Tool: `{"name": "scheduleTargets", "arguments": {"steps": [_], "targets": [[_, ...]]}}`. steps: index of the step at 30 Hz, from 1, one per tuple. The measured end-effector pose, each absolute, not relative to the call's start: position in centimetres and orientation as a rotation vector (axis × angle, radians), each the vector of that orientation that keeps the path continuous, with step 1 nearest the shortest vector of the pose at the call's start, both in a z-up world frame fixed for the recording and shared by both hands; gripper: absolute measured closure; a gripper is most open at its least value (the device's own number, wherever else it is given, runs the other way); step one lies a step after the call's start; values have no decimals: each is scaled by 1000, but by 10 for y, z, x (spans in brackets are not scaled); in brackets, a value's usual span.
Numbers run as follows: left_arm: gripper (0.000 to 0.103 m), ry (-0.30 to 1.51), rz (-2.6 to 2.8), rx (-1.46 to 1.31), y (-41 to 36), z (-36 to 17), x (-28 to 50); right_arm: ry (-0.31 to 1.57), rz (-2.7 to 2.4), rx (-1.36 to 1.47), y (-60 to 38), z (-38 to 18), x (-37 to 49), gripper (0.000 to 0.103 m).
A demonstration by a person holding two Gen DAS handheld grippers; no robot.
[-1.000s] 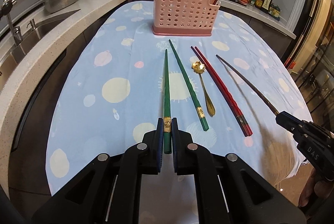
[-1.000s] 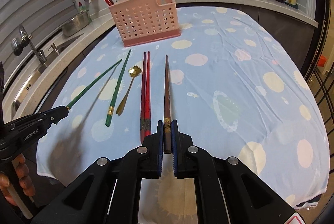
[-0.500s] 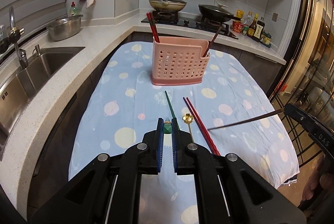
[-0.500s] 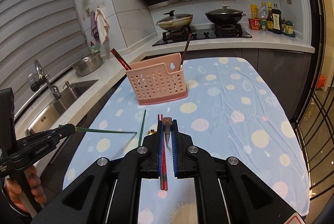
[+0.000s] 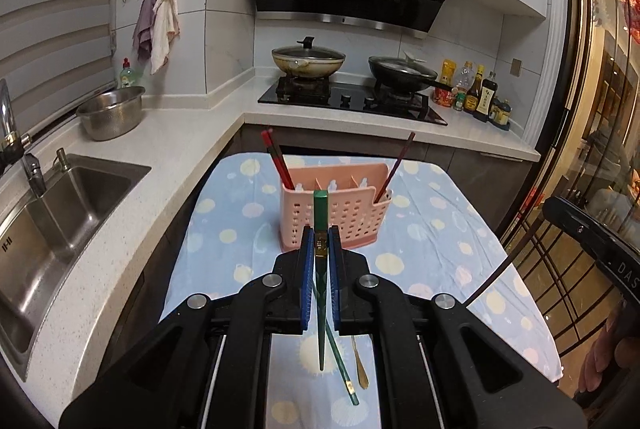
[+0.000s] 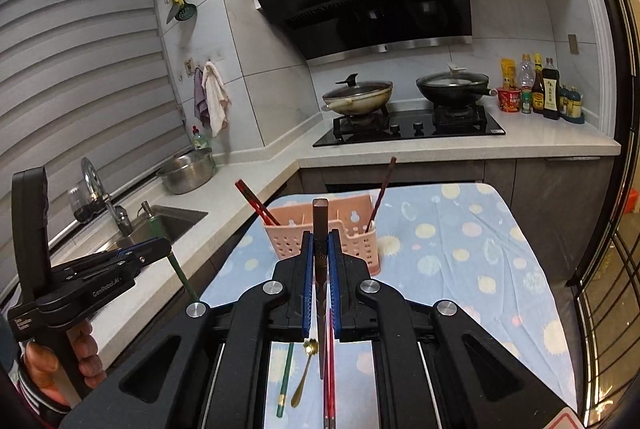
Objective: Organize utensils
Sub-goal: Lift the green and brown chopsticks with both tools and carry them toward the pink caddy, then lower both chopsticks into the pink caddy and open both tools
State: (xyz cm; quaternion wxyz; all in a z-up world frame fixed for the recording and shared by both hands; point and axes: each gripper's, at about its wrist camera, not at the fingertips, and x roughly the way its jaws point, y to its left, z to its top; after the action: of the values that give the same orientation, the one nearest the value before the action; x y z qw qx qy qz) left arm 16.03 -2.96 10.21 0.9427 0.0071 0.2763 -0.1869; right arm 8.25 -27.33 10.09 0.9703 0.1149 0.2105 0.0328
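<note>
With each gripper carrying a single chopstick above the table, the person appears to be taking both toward the pink utensil holder (image 5: 334, 217), which stands upright at the far end of the blue dotted tablecloth (image 5: 432, 237). The left gripper (image 5: 319, 249) has its blue pads pinched tight on a green chopstick (image 5: 320, 293) near its gold band, so the thick end pokes up and the thin tip hangs down, ready to drop in point first. The right gripper (image 6: 320, 261) pinches a dark brown chopstick (image 6: 320, 225) the same way, thick end up.

Sorted by colour, the holder already has a red pair (image 5: 276, 161) leaning in its left compartment and one brown stick (image 5: 396, 165) in its right. Its front wall is perforated with rows of round holes.

Left lying on the cloth below are a second green chopstick (image 6: 285, 377), a small gold spoon (image 6: 303, 373) and a red pair (image 6: 330, 381), just beside one another.
</note>
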Motion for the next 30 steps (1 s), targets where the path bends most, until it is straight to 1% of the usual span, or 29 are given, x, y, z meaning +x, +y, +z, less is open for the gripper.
{"name": "scheduleTargets", "arguments": {"steps": [10, 16, 22, 30], "targets": [[96, 413, -375, -11, -49, 176, 227, 302, 91, 242, -282, 157, 166, 96], [96, 358, -372, -31, -59, 194, 272, 272, 80, 236, -275, 169, 217, 96], [96, 360, -359, -29, -67, 189, 308, 296, 72, 229, -268, 160, 262, 96], [96, 448, -351, -8, -73, 150, 336, 408, 62, 242, -267, 113, 299, 96]]}}
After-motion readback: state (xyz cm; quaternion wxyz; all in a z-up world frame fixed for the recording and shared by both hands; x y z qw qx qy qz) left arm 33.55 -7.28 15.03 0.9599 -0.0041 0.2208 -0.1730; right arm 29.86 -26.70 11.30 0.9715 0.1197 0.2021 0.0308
